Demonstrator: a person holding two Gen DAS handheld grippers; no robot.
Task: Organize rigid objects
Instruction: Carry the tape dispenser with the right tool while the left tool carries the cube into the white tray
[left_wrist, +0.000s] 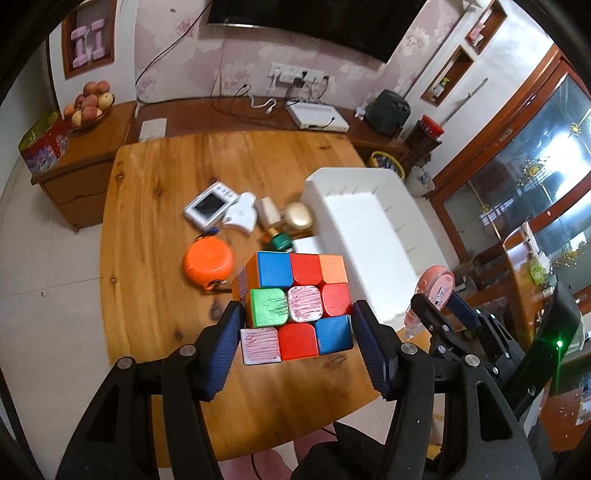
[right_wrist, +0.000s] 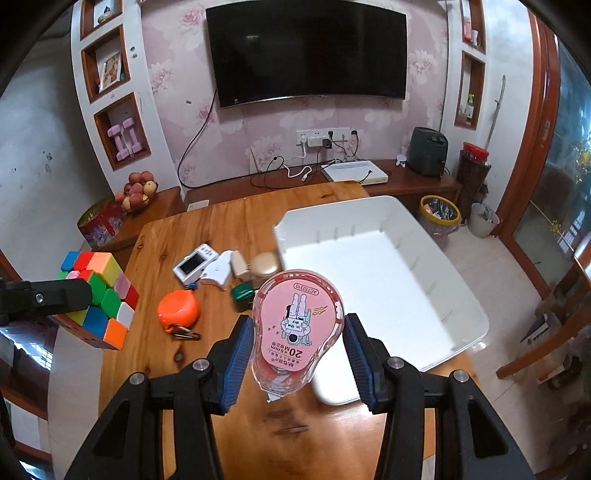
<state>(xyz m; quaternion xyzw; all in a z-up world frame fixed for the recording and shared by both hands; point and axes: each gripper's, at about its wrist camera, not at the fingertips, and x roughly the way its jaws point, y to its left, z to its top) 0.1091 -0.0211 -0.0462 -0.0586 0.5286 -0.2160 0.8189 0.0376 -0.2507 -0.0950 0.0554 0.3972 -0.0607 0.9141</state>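
My left gripper (left_wrist: 297, 334) is shut on a colourful puzzle cube (left_wrist: 295, 306), held in the air above the wooden table (left_wrist: 155, 206). The same cube (right_wrist: 98, 295) shows at the left of the right wrist view. My right gripper (right_wrist: 297, 350) is shut on a pink correction tape dispenser (right_wrist: 297, 328), lifted over the table beside the white bin (right_wrist: 369, 280). That dispenser (left_wrist: 436, 286) also appears at the right in the left wrist view. The bin (left_wrist: 373, 229) looks empty.
On the table lie an orange tape measure (right_wrist: 179, 308), a white handheld device (right_wrist: 194, 264), a white flat gadget (right_wrist: 221, 271), a gold case (right_wrist: 264, 264) and a green item (right_wrist: 242, 293). Behind stand a TV cabinet (right_wrist: 406, 182), a fruit bowl (right_wrist: 138, 192) and a waste basket (right_wrist: 439, 214).
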